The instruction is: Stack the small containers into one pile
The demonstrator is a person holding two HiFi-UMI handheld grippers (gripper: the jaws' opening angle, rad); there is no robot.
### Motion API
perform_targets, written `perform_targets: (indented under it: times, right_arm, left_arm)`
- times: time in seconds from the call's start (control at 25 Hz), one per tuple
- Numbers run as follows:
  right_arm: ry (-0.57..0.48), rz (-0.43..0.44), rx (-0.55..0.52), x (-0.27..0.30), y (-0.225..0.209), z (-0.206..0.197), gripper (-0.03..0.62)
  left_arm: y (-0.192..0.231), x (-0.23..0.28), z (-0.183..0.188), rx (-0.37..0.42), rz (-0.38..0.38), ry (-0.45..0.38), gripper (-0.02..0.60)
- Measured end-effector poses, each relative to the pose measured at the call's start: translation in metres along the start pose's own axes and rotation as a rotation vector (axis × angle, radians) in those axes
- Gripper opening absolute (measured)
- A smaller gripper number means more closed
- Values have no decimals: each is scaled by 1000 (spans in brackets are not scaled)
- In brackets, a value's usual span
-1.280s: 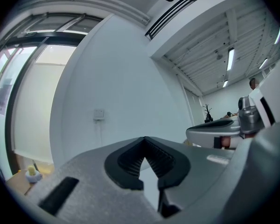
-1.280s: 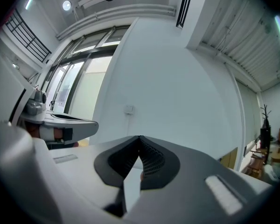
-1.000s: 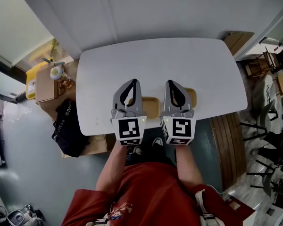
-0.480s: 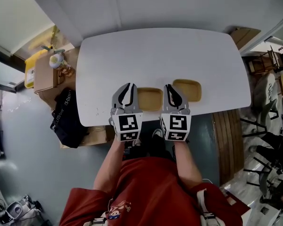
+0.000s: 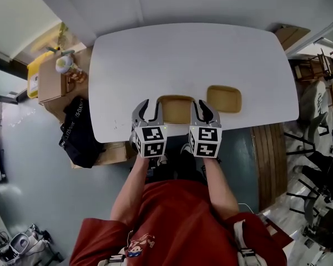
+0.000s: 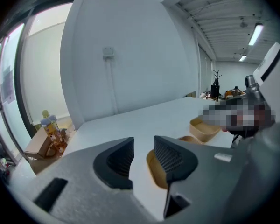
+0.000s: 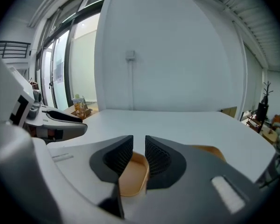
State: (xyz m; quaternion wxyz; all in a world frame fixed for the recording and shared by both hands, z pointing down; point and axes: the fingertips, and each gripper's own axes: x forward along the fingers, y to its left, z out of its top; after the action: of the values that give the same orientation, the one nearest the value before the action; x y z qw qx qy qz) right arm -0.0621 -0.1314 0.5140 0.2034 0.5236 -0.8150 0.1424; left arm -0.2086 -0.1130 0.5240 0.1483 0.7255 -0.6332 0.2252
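Observation:
Two shallow tan containers lie side by side near the front edge of the white table [image 5: 183, 54]: a near one [image 5: 175, 108] and a right one [image 5: 223, 98]. My left gripper [image 5: 148, 105] hovers just left of the near container [image 6: 154, 169], its jaws opening with nothing between them. My right gripper [image 5: 202, 107] sits at that container's right edge, between the two containers. Its jaws are opening too, and the near container [image 7: 133, 176] shows through the gap below them, untouched by the pads. The right container [image 7: 210, 149] lies beyond the right jaw.
A cardboard box [image 5: 47, 82] with bottles and a black bag [image 5: 80, 132] stand on the floor left of the table. Wooden planks [image 5: 269, 165] and chairs [image 5: 316, 148] are at the right. A wall runs behind the table's far edge.
Both grippers have drawn back toward the table's front edge, uncovering the two containers. Their jaws, shut a second ago, now stand apart.

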Motion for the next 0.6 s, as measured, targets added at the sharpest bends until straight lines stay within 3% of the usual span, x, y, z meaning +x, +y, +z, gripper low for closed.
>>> perform_targets:
  times: [0.32,0.6]
  right_arm:
    - [151,-33,1,18,-4,-50,118]
    - [225,-46,10,24,-8,-76,121]
  left_arm:
    - [-5,19,-44,-33,-34,125,172]
    - [-9,30,-71,-38,-49,206,178]
